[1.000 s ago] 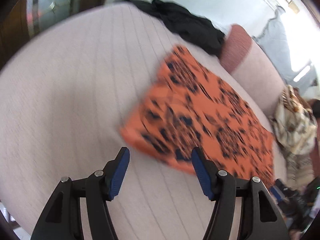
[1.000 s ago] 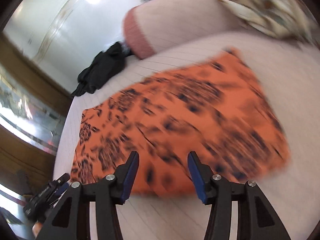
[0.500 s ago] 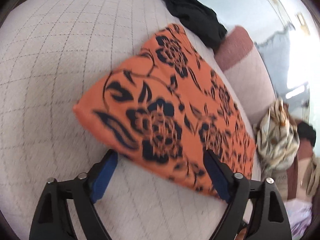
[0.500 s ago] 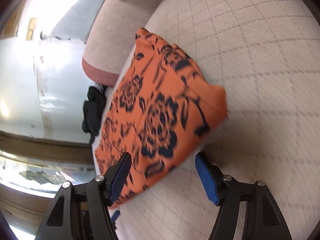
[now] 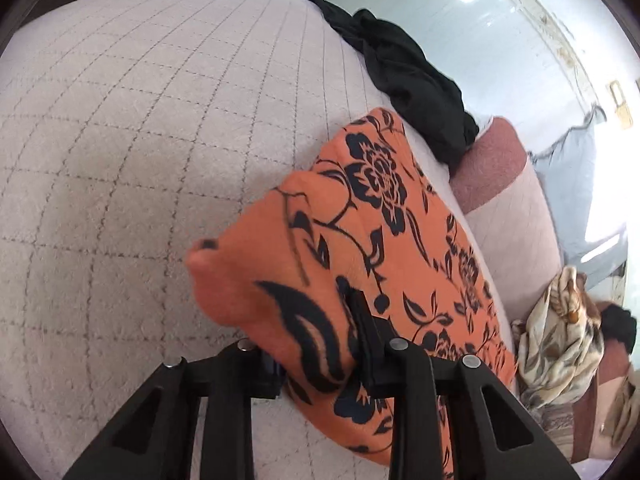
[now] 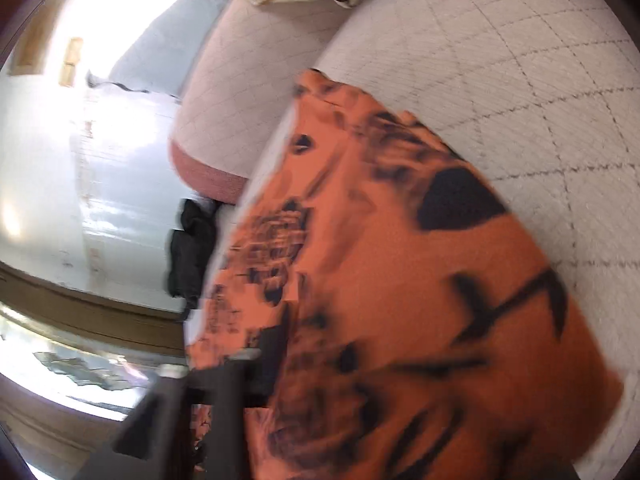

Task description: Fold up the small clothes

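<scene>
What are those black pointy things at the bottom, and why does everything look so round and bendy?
Those are grabbing tools, like big tweezers. A person holds one in each hand, and each has a little camera looking along its two fingers. The lens bends the picture, so the room looks round.

One picture is from the left tool, the other from the right tool. Both are closing on the near edge of the same orange flowered cloth, which lies on a pale checked sofa cushion. The right picture is blurry, and cloth covers most of that tool.

Farther back lie a black garment and a crumpled cream patterned cloth.
</scene>
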The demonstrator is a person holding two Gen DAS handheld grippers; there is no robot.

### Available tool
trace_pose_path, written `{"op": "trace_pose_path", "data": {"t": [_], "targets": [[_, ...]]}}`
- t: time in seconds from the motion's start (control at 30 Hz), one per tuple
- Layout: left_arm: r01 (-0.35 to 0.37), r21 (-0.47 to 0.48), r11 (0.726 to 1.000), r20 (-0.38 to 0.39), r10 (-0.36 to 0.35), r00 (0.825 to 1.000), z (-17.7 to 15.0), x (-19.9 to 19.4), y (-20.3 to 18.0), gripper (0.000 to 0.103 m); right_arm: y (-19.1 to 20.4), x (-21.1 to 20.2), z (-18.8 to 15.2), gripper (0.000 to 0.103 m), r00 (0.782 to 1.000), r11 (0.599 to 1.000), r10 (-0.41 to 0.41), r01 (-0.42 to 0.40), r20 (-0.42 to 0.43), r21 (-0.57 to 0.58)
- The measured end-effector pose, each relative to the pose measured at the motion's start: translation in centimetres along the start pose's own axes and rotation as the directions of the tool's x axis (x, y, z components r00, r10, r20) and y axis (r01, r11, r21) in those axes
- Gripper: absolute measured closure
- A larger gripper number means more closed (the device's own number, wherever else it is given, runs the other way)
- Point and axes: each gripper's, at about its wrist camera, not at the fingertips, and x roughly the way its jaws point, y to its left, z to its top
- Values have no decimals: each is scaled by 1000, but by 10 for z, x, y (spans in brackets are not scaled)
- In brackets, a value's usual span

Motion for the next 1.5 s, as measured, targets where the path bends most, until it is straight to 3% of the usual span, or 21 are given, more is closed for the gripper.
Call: {"op": "trace_pose_path", "data": {"t": [0.17, 0.23, 0.33, 0.47, 0.63, 0.83, 0.93, 1.03, 1.1, 1.13, 1.17, 1.2, 1.27, 1.33, 1.4, 1.5], "targets": [[11, 18, 1000, 29, -11, 1000, 0, 4, -1, 74, 10, -3, -5, 85, 998, 998, -45, 47, 43, -48], [31, 23, 999, 23, -32, 999, 3, 4, 0, 83, 14, -7, -9, 86, 996, 995, -60, 65, 67, -70], [74, 6, 997, 26, -75, 997, 6, 3, 0, 87, 23, -15, -15, 88, 990, 987, -87, 101, 113, -127], [81, 69, 994, 58, -86, 995, 5, -18, -9, 88, 47, -33, -30, 88, 978, 965, -95, 136, 183, -226], [91, 105, 990, 35, -95, 995, -12, -59, 1, 88, 54, -69, -51, 88, 967, 951, -100, 161, 232, -263], [72, 139, 988, 10, -74, 997, -53, -90, 23, 88, 24, -119, -73, 88, 977, 967, -106, 144, 183, -209], [20, 137, 990, -16, -18, 1000, -70, -87, 37, 87, 0, -129, -89, 87, 985, 975, -139, 155, 107, -161], [36, 96, 995, -61, -31, 998, -69, -93, 50, 83, -25, -131, -98, 78, 980, 975, -200, 201, 19, -90], [37, 110, 993, -48, -32, 998, -63, -106, 53, 78, -31, -143, -102, 67, 982, 980, -189, 189, 2, -66], [16, 110, 994, -18, -14, 1000, -59, -115, 58, 78, -30, -151, -106, 63, 978, 975, -207, 206, -4, -79], [-4, 102, 995, 12, 3, 1000, -56, -122, 65, 78, -27, -160, -110, 49, 973, 967, -232, 230, -5, -106], [-19, 91, 996, 36, 16, 999, -52, -128, 70, 78, -24, -171, -117, 46, 967, 958, -254, 250, -5, -141], [-58, 65, 996, 108, 51, 993, -44, -137, 75, 78, -14, -188, -130, 46, 959, 934, -283, 274, -3, -231], [-102, 112, 988, 179, 81, 981, -39, -145, 69, 78, 4, -200, -143, 46, 954, 898, -299, 292, 30, -330], [-124, 173, 977, 209, 86, 974, -37, -142, 59, 78, 29, -201, -156, 46, 962, 866, -269, 261, 44, -427], [-136, 251, 958, 197, 87, 977, -43, -129, 44, 78, 70, -174, -172, 50, 981, 837, -193, 163, -3, -523]]}}
